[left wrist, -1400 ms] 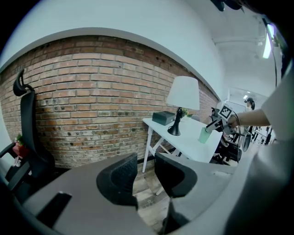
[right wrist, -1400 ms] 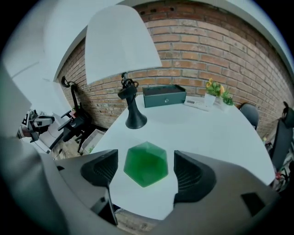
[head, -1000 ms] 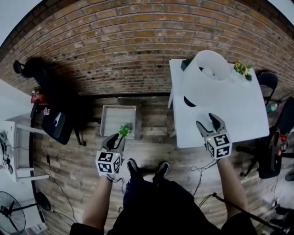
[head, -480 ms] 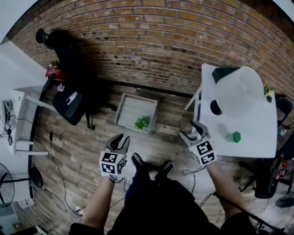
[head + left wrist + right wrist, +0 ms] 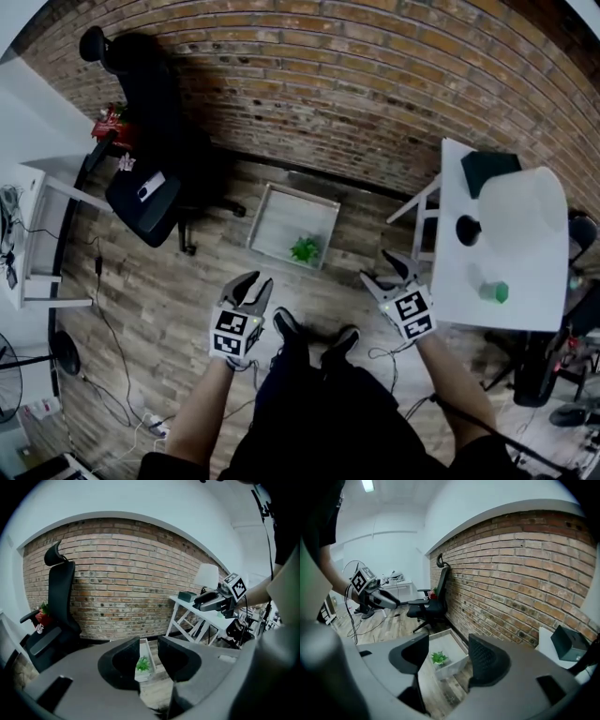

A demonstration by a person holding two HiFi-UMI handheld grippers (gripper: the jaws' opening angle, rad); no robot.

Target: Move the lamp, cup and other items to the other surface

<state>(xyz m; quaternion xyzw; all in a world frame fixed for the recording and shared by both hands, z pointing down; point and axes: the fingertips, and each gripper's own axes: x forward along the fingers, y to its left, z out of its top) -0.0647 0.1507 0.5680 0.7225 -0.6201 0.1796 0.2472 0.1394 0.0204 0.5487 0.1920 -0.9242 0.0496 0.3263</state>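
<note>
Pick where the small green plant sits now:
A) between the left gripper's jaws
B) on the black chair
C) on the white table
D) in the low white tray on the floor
D: the green plant lies inside the white tray on the wooden floor near the brick wall.

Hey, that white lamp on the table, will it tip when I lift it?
Likely tippy: the lamp carries a wide shade covering much of the white table. The shade is pale and bulky, so probably hollow, light and easily dented.
</note>
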